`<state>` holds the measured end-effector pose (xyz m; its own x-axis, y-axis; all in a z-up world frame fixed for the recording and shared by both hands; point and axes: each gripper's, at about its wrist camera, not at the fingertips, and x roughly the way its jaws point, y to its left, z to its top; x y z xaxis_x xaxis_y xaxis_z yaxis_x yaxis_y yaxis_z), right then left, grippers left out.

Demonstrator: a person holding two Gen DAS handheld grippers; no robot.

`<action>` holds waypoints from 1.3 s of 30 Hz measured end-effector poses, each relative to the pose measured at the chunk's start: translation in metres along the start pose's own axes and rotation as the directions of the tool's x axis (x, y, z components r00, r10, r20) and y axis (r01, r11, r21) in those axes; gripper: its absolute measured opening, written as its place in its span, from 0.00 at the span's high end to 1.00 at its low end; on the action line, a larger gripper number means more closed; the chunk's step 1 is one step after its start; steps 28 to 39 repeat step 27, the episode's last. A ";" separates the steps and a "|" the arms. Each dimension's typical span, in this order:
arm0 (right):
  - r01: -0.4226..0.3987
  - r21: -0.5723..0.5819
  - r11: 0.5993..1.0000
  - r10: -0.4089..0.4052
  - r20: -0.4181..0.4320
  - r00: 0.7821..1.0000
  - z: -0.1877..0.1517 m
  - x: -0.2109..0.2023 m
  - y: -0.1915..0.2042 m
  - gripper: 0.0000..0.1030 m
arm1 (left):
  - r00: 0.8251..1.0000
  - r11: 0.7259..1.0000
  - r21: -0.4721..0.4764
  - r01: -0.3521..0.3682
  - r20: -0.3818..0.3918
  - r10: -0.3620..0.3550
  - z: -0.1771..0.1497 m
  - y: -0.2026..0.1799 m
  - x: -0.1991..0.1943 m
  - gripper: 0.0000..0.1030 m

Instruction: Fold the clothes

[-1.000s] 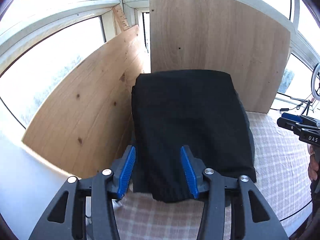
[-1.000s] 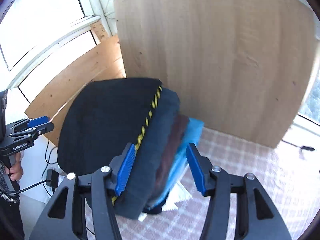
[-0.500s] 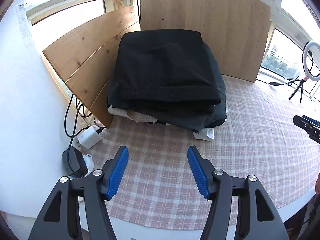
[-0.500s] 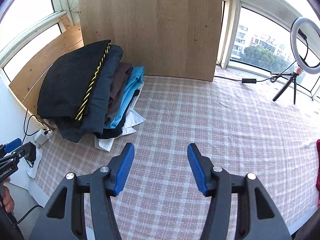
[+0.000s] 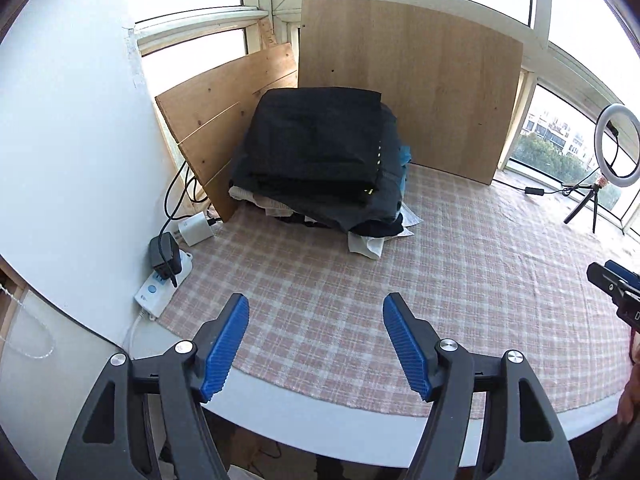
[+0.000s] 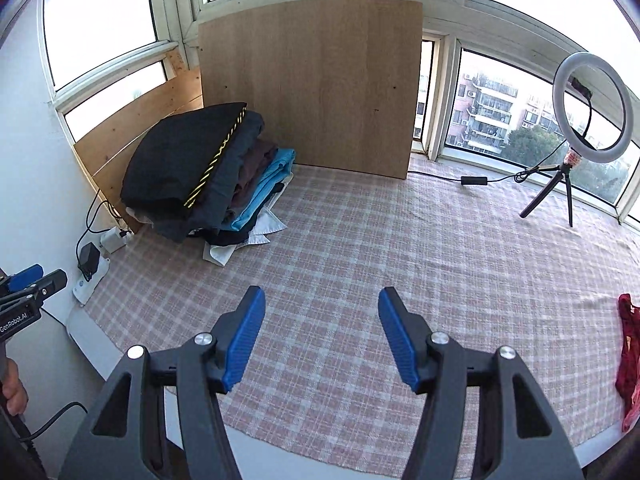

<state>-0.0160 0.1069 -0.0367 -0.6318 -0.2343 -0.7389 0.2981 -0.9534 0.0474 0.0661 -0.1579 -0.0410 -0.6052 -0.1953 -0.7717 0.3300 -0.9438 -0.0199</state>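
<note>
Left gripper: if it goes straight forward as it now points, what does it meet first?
Probably the checked tablecloth just ahead of the open left gripper; the stack of folded clothes lies farther along. Depth is uncertain.

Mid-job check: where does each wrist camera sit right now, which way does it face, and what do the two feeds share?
Left wrist: behind the open left gripper at the table's near edge, facing the clothes stack; right gripper at right edge.
Right wrist: behind the open right gripper, facing the checked cloth and windows; red garment far right, left gripper far left.
Shared: stack, upright board, ring light.
</note>
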 end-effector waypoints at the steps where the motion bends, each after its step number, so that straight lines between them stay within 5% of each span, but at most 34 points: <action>1: -0.004 -0.002 1.000 0.004 -0.001 1.000 -0.005 -0.004 -0.006 0.43 | 1.000 1.000 -0.005 0.002 0.004 -0.002 -0.005 -0.005 -0.007 0.33; 17: -0.042 0.002 0.999 0.042 -0.003 0.999 -0.065 -0.049 -0.081 0.43 | 0.999 1.000 -0.012 -0.016 0.046 0.016 -0.058 -0.080 -0.066 0.28; 39: -0.050 0.015 0.999 0.050 0.009 0.999 -0.072 -0.058 -0.099 0.43 | 0.996 0.999 -0.018 -0.050 0.077 0.051 -0.062 -0.089 -0.078 0.28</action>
